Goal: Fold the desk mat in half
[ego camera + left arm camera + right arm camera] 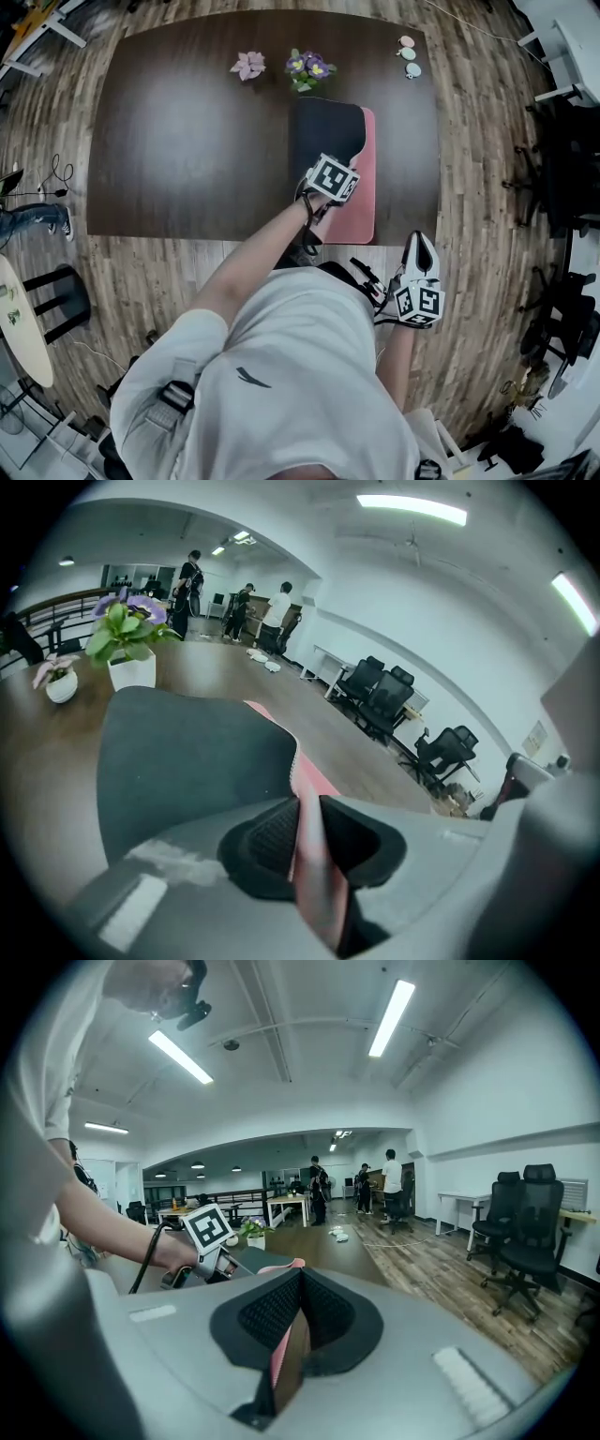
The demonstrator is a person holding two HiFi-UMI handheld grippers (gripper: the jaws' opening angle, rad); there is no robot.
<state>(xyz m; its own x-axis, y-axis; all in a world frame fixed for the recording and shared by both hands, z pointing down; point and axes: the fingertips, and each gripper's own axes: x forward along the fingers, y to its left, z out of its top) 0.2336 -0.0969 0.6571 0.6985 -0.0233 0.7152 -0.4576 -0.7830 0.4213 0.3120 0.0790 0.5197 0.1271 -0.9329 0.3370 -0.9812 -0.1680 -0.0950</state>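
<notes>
The desk mat lies at the right of the dark table [187, 141], near its front edge. Its pink face [361, 202] shows on the right, and its dark underside [323, 131] is turned over across the left part. My left gripper [339, 161] is over the mat, shut on a lifted pink edge [309, 789] that runs between the pads [272, 832]; the grey underside [187, 761] curls away ahead of it. My right gripper [419, 244] hangs off the table's front right, beside my body, its pads [272, 1312] closed together with nothing held.
A pot of purple flowers [307, 67] and a small pink flower [248, 66] stand at the table's far edge, just beyond the mat. A few small discs [409, 54] lie at the far right corner. Office chairs [562, 150] stand to the right on the wooden floor.
</notes>
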